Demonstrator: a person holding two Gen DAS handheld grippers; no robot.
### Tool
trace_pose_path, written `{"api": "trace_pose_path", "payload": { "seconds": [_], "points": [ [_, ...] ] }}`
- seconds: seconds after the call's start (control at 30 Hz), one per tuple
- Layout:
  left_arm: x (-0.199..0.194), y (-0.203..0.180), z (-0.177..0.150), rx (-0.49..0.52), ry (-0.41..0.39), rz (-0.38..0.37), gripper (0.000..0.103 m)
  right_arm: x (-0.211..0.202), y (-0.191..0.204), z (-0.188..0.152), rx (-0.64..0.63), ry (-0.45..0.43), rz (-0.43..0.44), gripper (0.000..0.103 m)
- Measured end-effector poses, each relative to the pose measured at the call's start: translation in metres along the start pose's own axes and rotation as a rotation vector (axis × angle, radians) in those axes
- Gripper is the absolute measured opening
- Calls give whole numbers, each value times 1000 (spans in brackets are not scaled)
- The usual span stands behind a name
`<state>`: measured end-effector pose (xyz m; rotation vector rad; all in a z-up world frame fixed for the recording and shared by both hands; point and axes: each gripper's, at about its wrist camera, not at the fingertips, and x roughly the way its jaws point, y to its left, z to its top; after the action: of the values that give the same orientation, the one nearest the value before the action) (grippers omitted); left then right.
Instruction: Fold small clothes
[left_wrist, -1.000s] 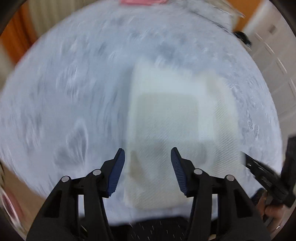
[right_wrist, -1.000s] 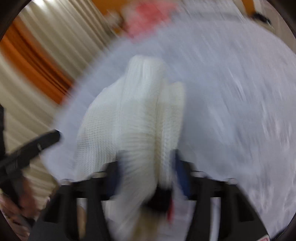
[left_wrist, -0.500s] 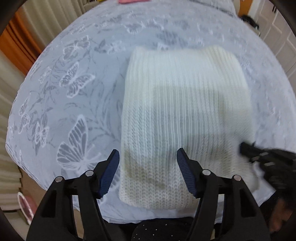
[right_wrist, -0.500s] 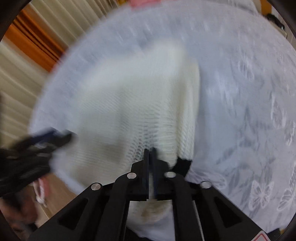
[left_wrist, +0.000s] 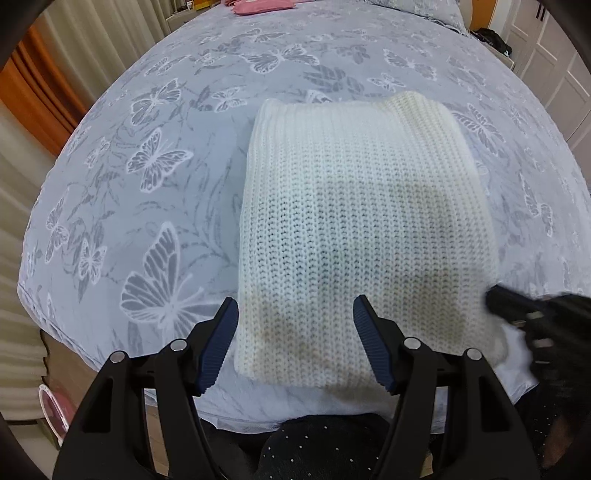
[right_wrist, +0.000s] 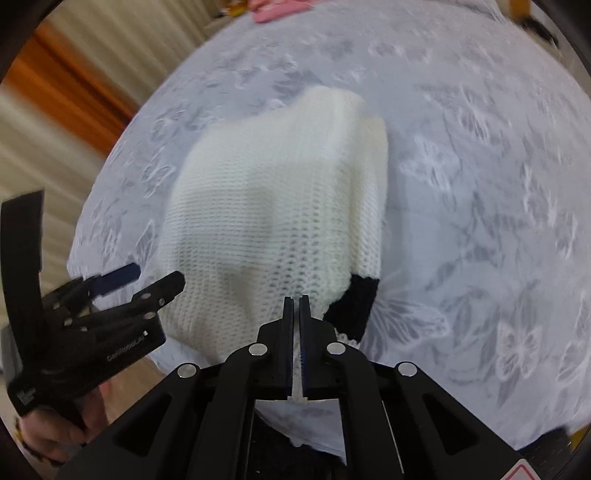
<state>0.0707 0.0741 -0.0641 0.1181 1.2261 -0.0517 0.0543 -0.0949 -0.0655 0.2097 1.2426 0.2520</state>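
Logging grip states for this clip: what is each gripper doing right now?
Left gripper: open, holding nothing, above the white knitted garment.
Right gripper: shut; whether it pinches the garment cannot be told.

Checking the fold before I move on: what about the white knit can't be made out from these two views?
- Near edge of white knit: left wrist view, partly behind left gripper.
- Right gripper pinch: right wrist view, cloth between shut pads not visible.
- Black patch: motion blur; trim or label unclear.
- Layers underneath: hidden by the top layer.

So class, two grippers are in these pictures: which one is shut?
The right gripper, pads together at the near edge of the white knitted garment. The left gripper is open, hanging over the garment.
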Motion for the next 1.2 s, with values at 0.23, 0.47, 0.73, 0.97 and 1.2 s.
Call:
{"api": "trace_pose_path", "payload": {
  "seconds": [0.23, 0.47, 0.73, 0.97, 1.2],
  "points": [
    [-23, 3, -8, -6, -42, 14, 68, 12, -3, -19, -30, 38, -72, 4],
    [-50, 2, -20, 5, -136, 38, 86, -53, 17, -28, -11, -149, -68, 36],
    [-70, 4, -37, 20, -228, 59, 88, -76, 26, -41, 59, -287, -159, 59],
    [-78, 12, -54, -6, -276, 64, 88, -72, 34, -63, 55, -299, -180, 64],
    [-82, 15, -64, 9, -278, 89, 95, -67, 50, -78, 43, -305, -196, 64]
  ]
}}
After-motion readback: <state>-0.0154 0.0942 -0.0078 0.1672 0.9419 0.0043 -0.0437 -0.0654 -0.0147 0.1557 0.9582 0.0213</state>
